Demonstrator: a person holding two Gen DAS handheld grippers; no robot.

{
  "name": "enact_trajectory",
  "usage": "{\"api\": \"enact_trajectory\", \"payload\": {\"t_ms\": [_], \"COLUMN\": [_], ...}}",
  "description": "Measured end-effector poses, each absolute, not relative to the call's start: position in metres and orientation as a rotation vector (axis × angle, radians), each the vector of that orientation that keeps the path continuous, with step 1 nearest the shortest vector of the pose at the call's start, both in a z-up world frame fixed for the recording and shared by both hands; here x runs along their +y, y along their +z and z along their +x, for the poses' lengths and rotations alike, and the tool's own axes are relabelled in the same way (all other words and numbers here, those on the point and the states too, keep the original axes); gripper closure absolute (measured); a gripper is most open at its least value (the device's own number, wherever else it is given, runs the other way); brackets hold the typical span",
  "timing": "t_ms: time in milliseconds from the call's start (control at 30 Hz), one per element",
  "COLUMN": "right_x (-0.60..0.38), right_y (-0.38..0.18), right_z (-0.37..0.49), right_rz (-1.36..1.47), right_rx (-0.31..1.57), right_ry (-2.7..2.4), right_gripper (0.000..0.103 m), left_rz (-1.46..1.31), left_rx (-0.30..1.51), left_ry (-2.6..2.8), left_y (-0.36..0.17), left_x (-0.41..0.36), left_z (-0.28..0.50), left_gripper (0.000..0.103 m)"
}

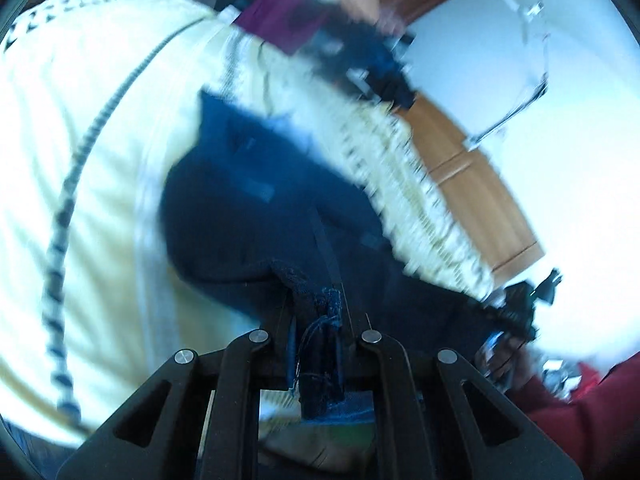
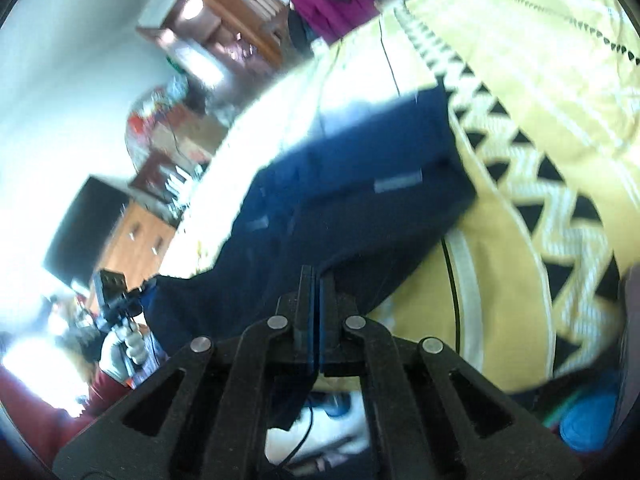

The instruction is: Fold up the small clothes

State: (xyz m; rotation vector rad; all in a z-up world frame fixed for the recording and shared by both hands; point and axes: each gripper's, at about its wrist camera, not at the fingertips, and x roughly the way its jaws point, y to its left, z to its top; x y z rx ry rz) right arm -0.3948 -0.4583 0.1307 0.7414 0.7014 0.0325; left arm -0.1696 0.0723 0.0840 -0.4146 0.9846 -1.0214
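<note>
A small navy blue garment (image 1: 248, 200) hangs stretched over a cream and yellow bedspread (image 1: 80, 140). My left gripper (image 1: 326, 304) is shut on one frayed corner of the cloth. In the right wrist view the same navy garment (image 2: 360, 196) spreads away from my right gripper (image 2: 318, 280), which is shut on its near edge. The other gripper (image 2: 116, 292) shows at the far left of that view, held by a gloved hand (image 2: 120, 352) at the opposite corner. Both views are blurred by motion.
The bedspread (image 2: 540, 184) has black triangle and white zigzag bands. A wooden cabinet (image 1: 476, 184) and white wall lie beyond the bed. A purple cloth (image 2: 332, 4) and dark clutter sit at the bed's far end. A red sleeve (image 1: 580, 412) is near the lower edge.
</note>
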Motion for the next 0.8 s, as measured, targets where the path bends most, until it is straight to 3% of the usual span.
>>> {"api": "enact_trajectory", "payload": {"t_ms": [233, 400, 567, 667, 733, 767, 800], "right_x": [-0.517, -0.58, -0.626, -0.642, -0.643, -0.642, -0.641], "right_y": [0.156, 0.138, 0.069, 0.02, 0.004, 0.002, 0.003], "right_z": [-0.328, -0.25, -0.179, -0.15, -0.146, -0.146, -0.146], "right_rz": [0.794, 0.774, 0.776, 0.734, 0.747, 0.759, 0.75], "right_rx": [0.567, 0.618, 0.754, 0.887, 0.917, 0.906, 0.896], "right_ry": [0.016, -0.041, -0.113, -0.184, -0.213, -0.197, -0.182], "right_gripper": [0.103, 0.103, 0.101, 0.093, 0.091, 0.088, 0.077], "left_rz": [-0.486, -0.447, -0.405, -0.32, -0.297, -0.303, -0.299], "left_rx": [0.866, 0.86, 1.001, 1.135, 1.232, 1.222, 1.2], "left_ry": [-1.014, -0.992, -0.883, -0.762, -0.655, -0.645, -0.644], "left_y": [0.136, 0.143, 0.074, 0.012, -0.024, -0.026, -0.021], "left_x": [0.038, -0.016, -0.077, -0.107, -0.112, -0.112, -0.113], "left_z": [-0.091, -0.004, 0.099, 0.15, 0.173, 0.178, 0.18], "left_gripper": [0.09, 0.089, 0.081, 0.06, 0.057, 0.057, 0.057]}}
